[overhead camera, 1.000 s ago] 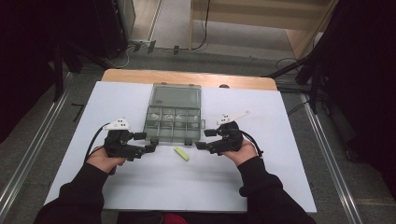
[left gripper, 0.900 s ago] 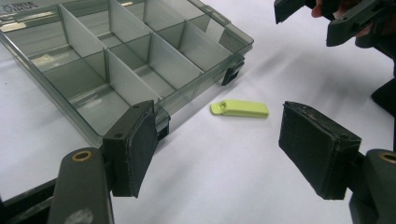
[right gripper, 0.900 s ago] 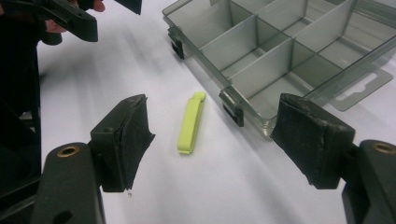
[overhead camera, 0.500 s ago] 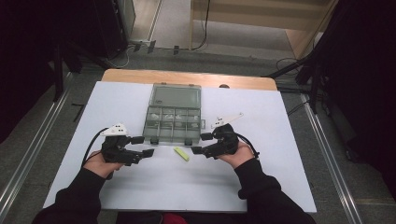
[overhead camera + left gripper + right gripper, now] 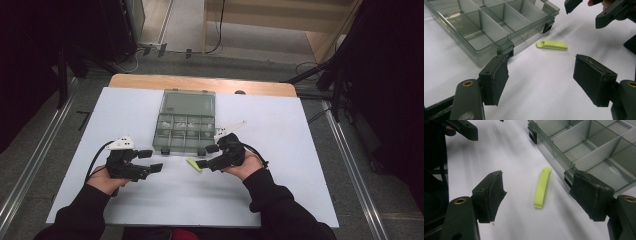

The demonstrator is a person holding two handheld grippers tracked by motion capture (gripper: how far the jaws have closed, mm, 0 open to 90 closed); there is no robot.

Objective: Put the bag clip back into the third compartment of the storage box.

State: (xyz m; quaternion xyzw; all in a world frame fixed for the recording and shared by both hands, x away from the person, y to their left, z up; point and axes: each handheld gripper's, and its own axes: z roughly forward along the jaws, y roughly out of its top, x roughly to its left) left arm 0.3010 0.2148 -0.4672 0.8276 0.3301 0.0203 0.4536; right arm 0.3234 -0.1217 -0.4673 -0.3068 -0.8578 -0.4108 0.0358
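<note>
Lying flat on the white bench (image 5: 280, 200), a little toward the near edge from the organizer box (image 5: 186, 126): the yellow-green clip (image 5: 194, 164), just beside the box's latched front wall, touching nothing. Hovering right at the clip, the right hand-held gripper (image 5: 202, 156), released, jaws spread wide; in the right gripper view, framing the clip (image 5: 542, 187) between the two black pads, one pad close to the box's front wall, no contact with the clip. Waiting toward the left edge of the bench, near its front, the left hand-held gripper (image 5: 150, 161), also released, jaws apart and holding nothing, pointing toward the clip from well apart. Showing in the left gripper view: the clip (image 5: 552, 45) beyond the open pads, the clear grey box (image 5: 486, 27) with its dividers to the far left, and the other gripper's jaw tips at the top right. Sitting mid-bench toward the far edge, the box, lid open.
</note>
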